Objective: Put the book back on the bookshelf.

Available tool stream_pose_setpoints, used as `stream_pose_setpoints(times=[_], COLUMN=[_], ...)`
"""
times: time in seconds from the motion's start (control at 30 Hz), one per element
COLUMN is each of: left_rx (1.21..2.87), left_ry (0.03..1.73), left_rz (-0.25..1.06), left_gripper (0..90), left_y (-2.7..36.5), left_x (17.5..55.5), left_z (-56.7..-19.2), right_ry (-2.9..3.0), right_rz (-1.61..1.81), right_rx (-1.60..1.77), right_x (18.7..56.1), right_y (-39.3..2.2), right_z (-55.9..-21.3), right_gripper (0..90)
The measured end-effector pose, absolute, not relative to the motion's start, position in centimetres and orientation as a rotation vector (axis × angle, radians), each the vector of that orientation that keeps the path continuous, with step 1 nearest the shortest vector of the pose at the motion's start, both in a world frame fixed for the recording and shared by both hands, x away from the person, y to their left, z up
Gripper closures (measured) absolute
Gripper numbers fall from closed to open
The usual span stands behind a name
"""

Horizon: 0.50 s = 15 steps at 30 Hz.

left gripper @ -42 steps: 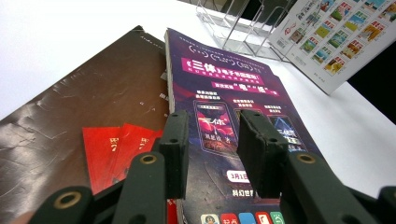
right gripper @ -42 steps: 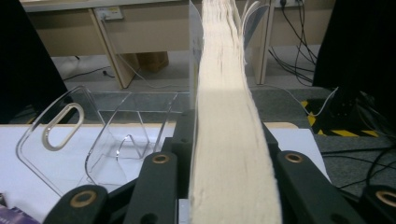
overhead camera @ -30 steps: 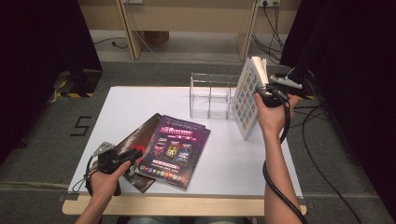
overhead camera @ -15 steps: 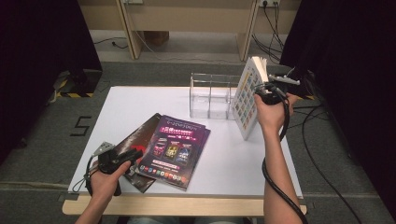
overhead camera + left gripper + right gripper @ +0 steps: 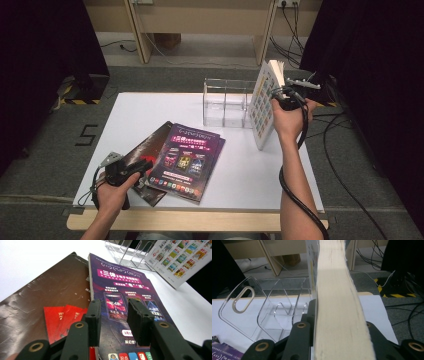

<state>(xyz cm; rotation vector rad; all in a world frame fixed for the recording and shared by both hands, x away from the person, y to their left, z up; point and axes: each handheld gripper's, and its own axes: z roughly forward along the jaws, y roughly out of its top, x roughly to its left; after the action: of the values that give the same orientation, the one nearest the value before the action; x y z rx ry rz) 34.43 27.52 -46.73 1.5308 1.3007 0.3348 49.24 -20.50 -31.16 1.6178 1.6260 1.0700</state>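
A thick white book (image 5: 264,107) with a grid of small pictures on its cover stands on edge at the right end of a clear acrylic rack (image 5: 225,102). My right gripper (image 5: 281,97) is shut on the book; its jaws have just been closing on it. In the right gripper view the book's page edge (image 5: 337,302) fills the gap between the jaws. My left gripper (image 5: 145,167) is open at the front left, low over a purple magazine (image 5: 187,160). Nothing lies between its fingers (image 5: 138,320). A dark brown magazine (image 5: 45,295) lies partly under the purple one.
The white table (image 5: 250,170) has bare surface between the magazines and the book. The rack's dividers (image 5: 262,310) stand left of the book. Cables (image 5: 345,165) trail on the floor to the right, and wooden furniture legs (image 5: 137,30) stand behind the table.
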Motion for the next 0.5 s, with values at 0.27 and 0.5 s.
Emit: stream_pose_setpoints(times=[0.27, 0.5], left_rx=[1.528, 1.529], left_ry=[1.304, 1.311], left_rz=[0.334, 0.333], left_gripper=[62.8, 62.7], left_y=[27.66, 27.73], left_x=[34.47, 34.49], left_z=[-46.85, -46.99], right_ry=[1.604, 1.59], right_rz=[1.108, 1.114], right_rx=[1.624, 1.61], right_x=[49.56, 50.05], right_y=[-20.53, -20.1], right_z=[-31.23, -31.14], right_gripper=[74.4, 74.4])
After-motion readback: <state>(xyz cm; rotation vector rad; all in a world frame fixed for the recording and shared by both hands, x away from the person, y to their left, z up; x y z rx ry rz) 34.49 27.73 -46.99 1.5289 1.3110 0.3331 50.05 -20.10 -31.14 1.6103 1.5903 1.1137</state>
